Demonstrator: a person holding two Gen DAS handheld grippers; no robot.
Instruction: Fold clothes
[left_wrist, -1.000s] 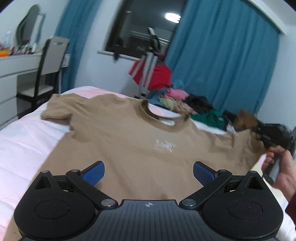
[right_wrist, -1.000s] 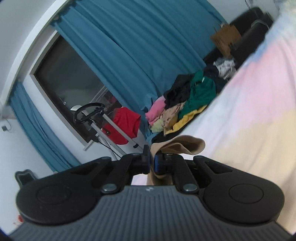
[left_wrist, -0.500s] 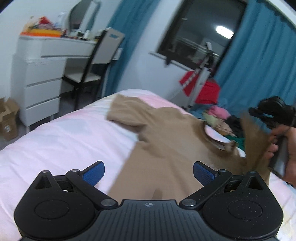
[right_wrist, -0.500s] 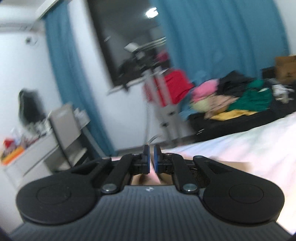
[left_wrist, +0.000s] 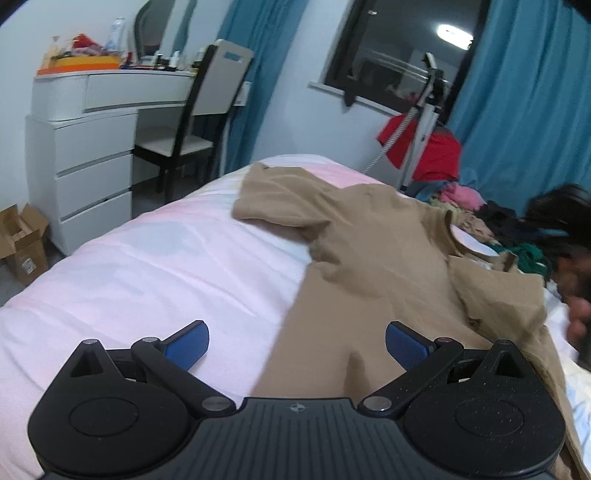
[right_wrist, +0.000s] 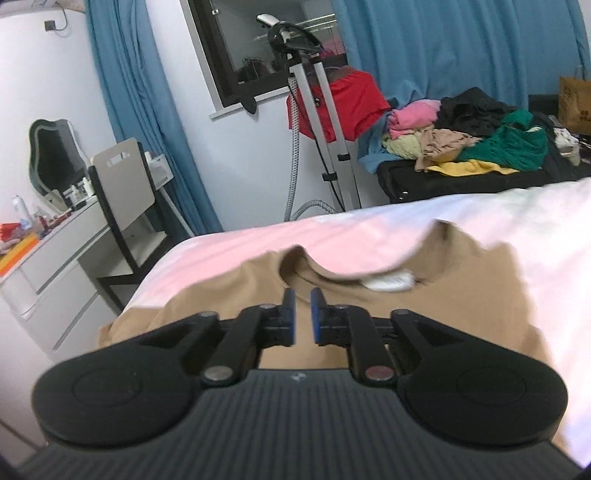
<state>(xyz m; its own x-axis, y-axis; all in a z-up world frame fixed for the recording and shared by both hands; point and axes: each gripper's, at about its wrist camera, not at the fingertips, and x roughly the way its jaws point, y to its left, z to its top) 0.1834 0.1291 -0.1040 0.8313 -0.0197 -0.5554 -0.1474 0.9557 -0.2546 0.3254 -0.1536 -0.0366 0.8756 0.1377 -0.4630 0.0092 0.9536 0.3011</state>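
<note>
One fold looks done: the tan T-shirt (left_wrist: 373, 258) lies on the bed (left_wrist: 155, 266), its right sleeve turned inward. My left tool (left_wrist: 297, 341) hangs spread wide; my right tool (right_wrist: 302, 316), narrowly parted, grips nothing. Left sleeve and body remain unfolded.

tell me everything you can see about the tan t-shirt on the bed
The tan t-shirt is soft knit fabric with short sleeves and a ribbed round collar showing a white inner label. It lies on the pink bedspread, one sleeve spread flat, the other side folded over its body. The right tongs, slightly apart, hover over its chest.
</note>
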